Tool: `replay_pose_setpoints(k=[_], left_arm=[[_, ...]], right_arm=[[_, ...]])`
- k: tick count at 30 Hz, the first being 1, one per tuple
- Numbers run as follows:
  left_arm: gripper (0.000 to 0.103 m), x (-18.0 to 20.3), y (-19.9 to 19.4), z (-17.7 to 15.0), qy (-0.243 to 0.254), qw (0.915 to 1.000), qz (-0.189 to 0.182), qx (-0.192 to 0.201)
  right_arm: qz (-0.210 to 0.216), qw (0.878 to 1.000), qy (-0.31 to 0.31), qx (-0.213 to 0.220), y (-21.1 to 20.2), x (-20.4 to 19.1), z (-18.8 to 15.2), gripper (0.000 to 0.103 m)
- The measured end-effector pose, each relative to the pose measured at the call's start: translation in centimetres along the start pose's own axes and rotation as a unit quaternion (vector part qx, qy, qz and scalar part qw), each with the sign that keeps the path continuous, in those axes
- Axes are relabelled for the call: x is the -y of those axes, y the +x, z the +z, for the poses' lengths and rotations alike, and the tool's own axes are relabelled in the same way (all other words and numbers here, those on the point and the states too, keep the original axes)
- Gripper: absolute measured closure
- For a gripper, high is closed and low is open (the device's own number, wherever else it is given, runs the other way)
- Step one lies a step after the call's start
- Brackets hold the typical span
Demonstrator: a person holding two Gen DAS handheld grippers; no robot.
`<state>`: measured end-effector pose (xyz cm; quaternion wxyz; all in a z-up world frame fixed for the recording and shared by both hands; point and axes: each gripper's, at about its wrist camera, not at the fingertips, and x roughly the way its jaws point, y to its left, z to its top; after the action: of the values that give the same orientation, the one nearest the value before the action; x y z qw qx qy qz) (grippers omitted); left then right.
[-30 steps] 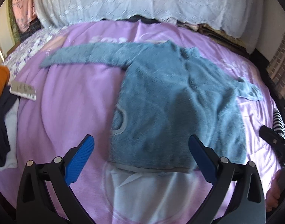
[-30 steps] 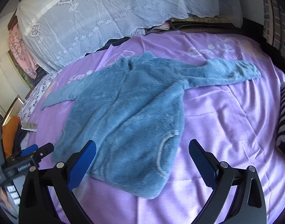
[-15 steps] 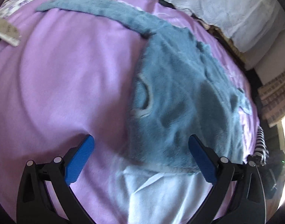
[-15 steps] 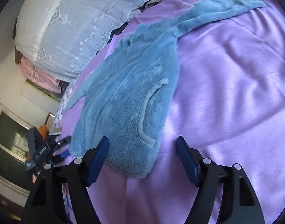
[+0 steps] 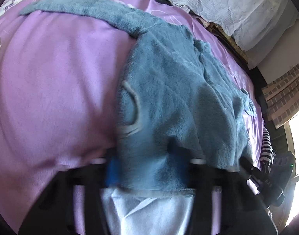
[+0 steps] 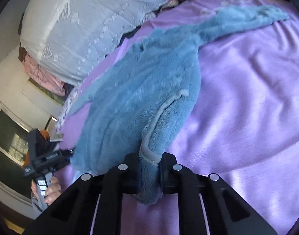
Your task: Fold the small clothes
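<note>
Right gripper point(image 6: 149, 168) is clenched on the fleece point(image 6: 141, 90) hem corner; left gripper point(image 5: 149, 168) straddles the hem, blurred, so its grip I cannot tell. The fleece lies flat on the purple bed point(image 6: 247, 98): soft, light, floppy, best pinched at corners. Only the right view shows the hand point(image 6: 49, 190)

No legible text anywhere.

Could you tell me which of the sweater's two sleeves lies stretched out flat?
In the left wrist view, the far-left sleeve of the blue fleece sweater lies straight on the purple blanket; the other sleeve looks bunched at its edge.
</note>
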<state>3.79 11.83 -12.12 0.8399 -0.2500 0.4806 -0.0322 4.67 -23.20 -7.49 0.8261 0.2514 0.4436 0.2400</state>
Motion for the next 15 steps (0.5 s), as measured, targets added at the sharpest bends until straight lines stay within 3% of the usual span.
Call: replay_pose_setpoints(k=[1,3,5,9,10,11,12,14,15], left_arm=[[0.088,-0.2,-0.2,0.0,-0.011,0.9999,0.0,-0.003],[0.09,-0.4,-1.3,-0.1,-0.022,0.9996,-0.015,0.001],[0.09,0.1,-2.8,-0.2,-0.011,0.9997,-0.016,0.013],[0.089,0.0,-2.0,-1.2,0.011,0.9998,0.016,-0.007],[0.086,-0.7,-0.9,-1.7,0.003,0.9994,0.028,-0.02],[0.086,-1.2,-0.9,-2.0,-0.005,0.9997,0.018,-0.015],[0.085,-1.5,-1.2,-2.1,-0.011,0.9999,0.01,-0.007],[0.081,-1.3,-2.5,-1.9,-0.01,0.9997,0.02,0.004],[0.079,-1.1,-3.0,-1.8,-0.006,0.9995,0.027,0.012]], right_arm=[[-0.001,1.0,-0.004,0.01,-0.9,-0.1,0.2,0.09],[-0.004,0.999,-0.019,0.033,-3.5,-0.4,0.9,0.09],[-0.018,0.999,-0.037,0.029,-4.5,-0.3,1.2,0.09],[-0.066,0.996,-0.011,-0.051,-1.6,3.2,-0.3,0.089],[-0.062,0.997,-0.001,-0.049,-1.2,3.9,-0.8,0.088],[-0.054,0.998,0.001,-0.036,-1.9,4.0,-0.9,0.083],[-0.053,0.998,0.002,-0.037,-2.2,3.9,-0.9,0.072],[-0.068,0.998,0.003,-0.014,-3.7,3.7,-0.2,0.06],[-0.09,0.996,-0.007,0.01,-4.8,3.5,0.4,0.06]])
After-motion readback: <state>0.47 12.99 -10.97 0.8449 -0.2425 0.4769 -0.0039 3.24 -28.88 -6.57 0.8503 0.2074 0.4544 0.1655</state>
